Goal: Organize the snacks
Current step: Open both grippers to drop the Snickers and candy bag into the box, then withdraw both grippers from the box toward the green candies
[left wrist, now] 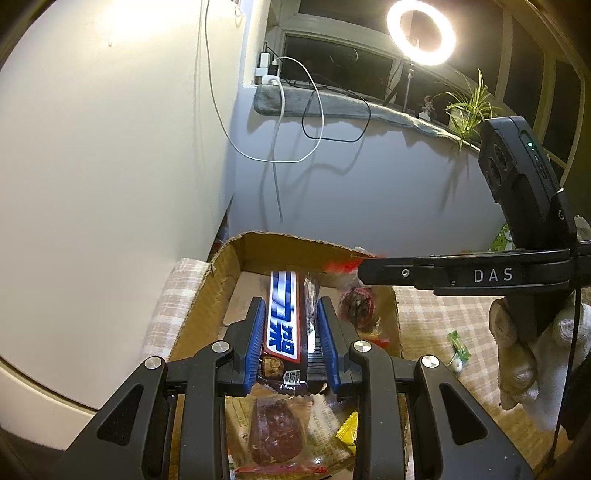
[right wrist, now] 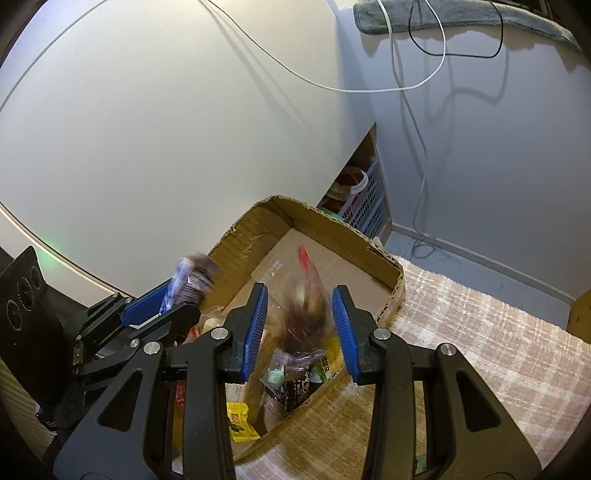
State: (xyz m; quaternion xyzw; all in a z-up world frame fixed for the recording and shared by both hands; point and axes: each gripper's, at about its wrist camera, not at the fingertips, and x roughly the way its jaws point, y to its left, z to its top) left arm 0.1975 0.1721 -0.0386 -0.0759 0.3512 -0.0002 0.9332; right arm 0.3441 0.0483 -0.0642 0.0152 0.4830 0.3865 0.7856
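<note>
Cardboard box [left wrist: 218, 291]: brown and open-topped, set on a checked beige cloth [left wrist: 436, 317]; several wrapped snacks are seen lying inside it.
Left hand-held gripper [left wrist: 291, 328]: clamped on a chocolate bar [left wrist: 282, 317] in a blue-and-white wrapper, its blue pads [left wrist: 256, 339] pressed against both long sides.
Chocolate bar position: held lengthwise along the fingers, above the box interior, its far end aimed at the box's back wall.
Right hand-held gripper [right wrist: 300, 328]: jaws are held apart above the box; nothing is pressed between the pads.
Clear snack bag [right wrist: 308, 310]: dark contents and a red top strip, blurred, seen between the parted right fingers over the box; whether it touches them cannot be told.
Yellow packet [right wrist: 240, 424]: lying in the near corner of the box.
Green candy [left wrist: 458, 347]: lying on the cloth outside the box, near a gloved hand [left wrist: 517, 354].
Ring light [left wrist: 421, 31]: lit, standing on the windowsill.
</note>
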